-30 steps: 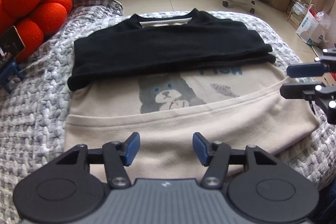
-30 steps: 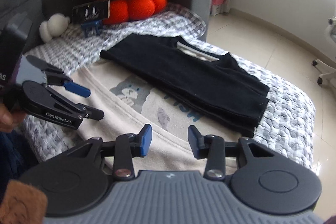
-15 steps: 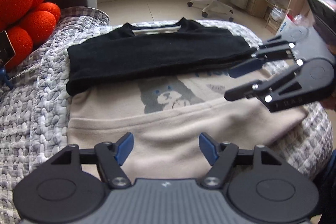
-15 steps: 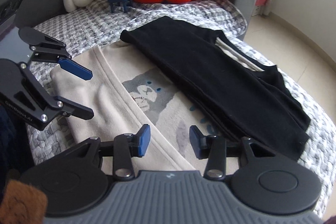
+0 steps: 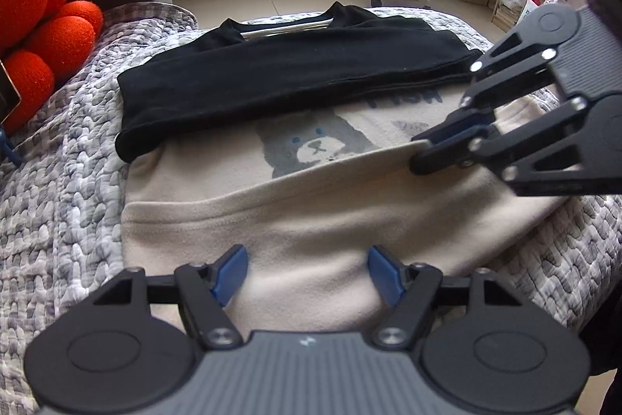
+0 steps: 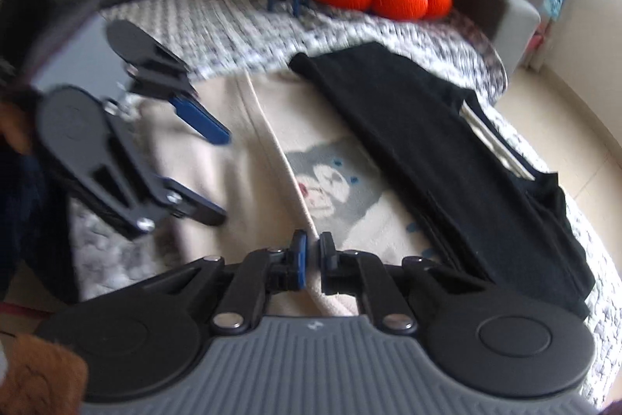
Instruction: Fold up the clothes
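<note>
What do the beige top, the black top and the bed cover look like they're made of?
Beige top: probably fleece; matte, softly napped surface, thick rounded fold edge.
Black top: seems a finer knit, maybe cotton jersey; flat, dull, thin stacked edges.
Bed cover: looks like chunky quilted or woven textile; bumpy grey-and-white pebbled texture.

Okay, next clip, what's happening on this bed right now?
A person with a handheld gripper in each hand is folding a beige fleece sweatshirt with a bear print, spread on a grey knitted blanket. The right gripper has pinched shut on the folded-over edge of the sweatshirt, near its right end. The left gripper hovers open over the near part, holding nothing. A folded black garment lies across the sweatshirt's far side.
</note>
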Action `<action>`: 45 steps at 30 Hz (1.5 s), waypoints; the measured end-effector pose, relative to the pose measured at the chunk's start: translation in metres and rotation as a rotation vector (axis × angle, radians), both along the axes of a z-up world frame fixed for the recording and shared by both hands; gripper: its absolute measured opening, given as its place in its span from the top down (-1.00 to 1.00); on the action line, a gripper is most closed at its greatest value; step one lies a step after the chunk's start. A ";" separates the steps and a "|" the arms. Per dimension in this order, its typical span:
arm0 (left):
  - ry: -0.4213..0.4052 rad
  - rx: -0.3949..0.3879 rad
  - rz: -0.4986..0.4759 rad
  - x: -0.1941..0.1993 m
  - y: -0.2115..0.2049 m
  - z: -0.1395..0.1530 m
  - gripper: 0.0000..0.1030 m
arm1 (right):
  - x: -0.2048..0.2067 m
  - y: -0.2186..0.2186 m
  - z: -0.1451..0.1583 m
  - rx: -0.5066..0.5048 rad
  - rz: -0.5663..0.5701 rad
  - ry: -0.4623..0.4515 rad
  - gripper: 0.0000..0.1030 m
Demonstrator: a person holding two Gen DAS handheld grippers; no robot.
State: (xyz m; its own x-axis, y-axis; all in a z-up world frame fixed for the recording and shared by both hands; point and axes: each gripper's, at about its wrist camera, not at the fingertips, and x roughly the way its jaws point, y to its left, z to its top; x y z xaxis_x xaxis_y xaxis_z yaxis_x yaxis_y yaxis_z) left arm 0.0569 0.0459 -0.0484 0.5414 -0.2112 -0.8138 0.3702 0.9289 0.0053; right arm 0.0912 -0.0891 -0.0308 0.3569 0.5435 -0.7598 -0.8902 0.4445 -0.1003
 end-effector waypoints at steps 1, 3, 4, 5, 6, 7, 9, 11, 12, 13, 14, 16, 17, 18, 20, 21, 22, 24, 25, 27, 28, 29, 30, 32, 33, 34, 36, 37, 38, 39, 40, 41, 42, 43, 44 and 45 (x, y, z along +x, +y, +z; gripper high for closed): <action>0.000 0.003 0.000 0.000 -0.001 0.000 -0.37 | -0.005 -0.001 0.003 0.002 0.010 -0.011 0.87; -0.002 0.009 -0.002 0.000 -0.002 0.000 -0.37 | -0.017 0.001 0.003 -0.009 0.066 -0.028 0.87; -0.003 0.011 -0.003 -0.001 -0.002 0.000 -0.37 | -0.023 0.002 0.002 -0.023 0.094 -0.033 0.87; -0.003 0.011 -0.003 -0.001 -0.002 0.000 -0.37 | -0.030 0.003 0.001 -0.037 0.122 -0.038 0.86; -0.002 0.010 -0.003 -0.001 -0.002 0.000 -0.37 | -0.031 0.004 -0.002 -0.049 0.140 -0.027 0.86; -0.002 0.011 -0.003 -0.001 -0.002 0.000 -0.37 | -0.032 0.006 -0.004 -0.062 0.157 -0.017 0.83; -0.002 0.012 -0.004 0.000 -0.002 0.000 -0.38 | -0.033 0.009 -0.008 -0.083 0.171 -0.019 0.82; -0.002 0.012 -0.002 0.000 -0.002 0.000 -0.39 | -0.026 0.008 -0.006 -0.064 0.140 -0.022 0.70; -0.001 0.012 -0.002 0.001 -0.003 0.000 -0.40 | -0.019 0.004 -0.003 -0.030 0.111 -0.003 0.69; -0.001 0.012 -0.001 0.001 -0.003 -0.001 -0.40 | -0.012 0.001 0.000 0.005 0.082 0.015 0.67; -0.001 0.013 -0.002 0.001 -0.003 -0.001 -0.41 | -0.002 -0.005 0.004 0.054 0.049 0.047 0.66; -0.002 0.013 -0.004 0.000 -0.003 -0.001 -0.41 | 0.015 -0.013 0.008 0.137 -0.012 0.112 0.62; -0.002 0.012 -0.005 0.000 -0.003 -0.001 -0.41 | 0.023 -0.016 0.009 0.172 -0.042 0.145 0.57; -0.002 0.012 -0.005 0.000 -0.003 -0.001 -0.42 | 0.031 -0.019 0.009 0.207 -0.072 0.177 0.57; -0.004 0.012 -0.009 0.000 -0.002 -0.001 -0.42 | 0.037 -0.014 0.002 0.183 -0.094 0.211 0.57; -0.004 0.008 -0.010 0.000 -0.001 0.000 -0.42 | 0.039 -0.010 -0.002 0.158 -0.094 0.219 0.57; -0.004 0.004 -0.010 0.000 0.000 0.000 -0.42 | 0.037 -0.007 -0.005 0.132 -0.089 0.202 0.57; -0.002 0.000 -0.009 0.000 0.000 0.000 -0.41 | 0.039 -0.008 -0.006 0.127 -0.110 0.182 0.57; -0.002 0.003 -0.009 0.001 -0.001 0.000 -0.42 | 0.044 -0.010 -0.007 0.132 -0.144 0.187 0.55; -0.006 0.014 -0.014 0.001 -0.003 -0.001 -0.43 | 0.053 -0.016 -0.010 0.134 -0.220 0.184 0.53; -0.008 0.017 -0.017 0.000 -0.004 -0.001 -0.43 | 0.058 -0.017 -0.013 0.126 -0.259 0.186 0.50; -0.007 0.016 -0.017 0.001 -0.003 -0.001 -0.43 | 0.063 -0.019 -0.017 0.117 -0.298 0.188 0.50; -0.005 0.012 -0.016 0.001 -0.002 -0.001 -0.43 | 0.067 -0.020 -0.020 0.109 -0.336 0.191 0.50; -0.004 0.008 -0.015 0.001 -0.001 -0.001 -0.43 | 0.069 -0.017 -0.025 0.077 -0.328 0.199 0.45; -0.005 0.009 -0.016 0.001 -0.001 -0.001 -0.44 | 0.065 -0.014 -0.025 0.064 -0.297 0.180 0.45; -0.005 0.009 -0.017 0.001 -0.001 -0.001 -0.44 | 0.060 -0.011 -0.023 0.047 -0.252 0.162 0.45; -0.004 0.008 -0.017 0.001 -0.001 -0.001 -0.44 | 0.050 -0.011 -0.017 0.052 -0.171 0.161 0.47; -0.003 0.007 -0.017 0.001 -0.001 -0.001 -0.44 | 0.046 -0.011 -0.014 0.059 -0.134 0.163 0.49; -0.004 0.008 -0.017 0.001 -0.001 -0.001 -0.44 | 0.041 -0.011 -0.013 0.059 -0.109 0.159 0.49; -0.004 0.010 -0.018 0.001 -0.001 -0.001 -0.44 | 0.037 -0.010 -0.011 0.058 -0.084 0.156 0.49; -0.005 0.011 -0.018 0.001 -0.002 -0.001 -0.44 | 0.034 -0.009 -0.012 0.047 -0.064 0.153 0.49; -0.005 0.012 -0.018 0.001 -0.002 -0.001 -0.44 | 0.032 -0.008 -0.013 0.036 -0.043 0.149 0.49; -0.005 0.012 -0.018 0.002 -0.002 -0.001 -0.44 | 0.029 -0.005 -0.015 0.017 -0.034 0.142 0.49; -0.005 0.013 -0.018 0.001 -0.002 -0.001 -0.44 | 0.027 -0.003 -0.017 -0.002 -0.024 0.135 0.48; -0.006 0.013 -0.019 0.001 -0.002 -0.001 -0.44 | 0.025 0.000 -0.019 -0.021 -0.014 0.128 0.49; -0.006 0.014 -0.019 0.001 -0.001 -0.001 -0.44 | 0.025 0.003 -0.019 -0.024 -0.004 0.127 0.49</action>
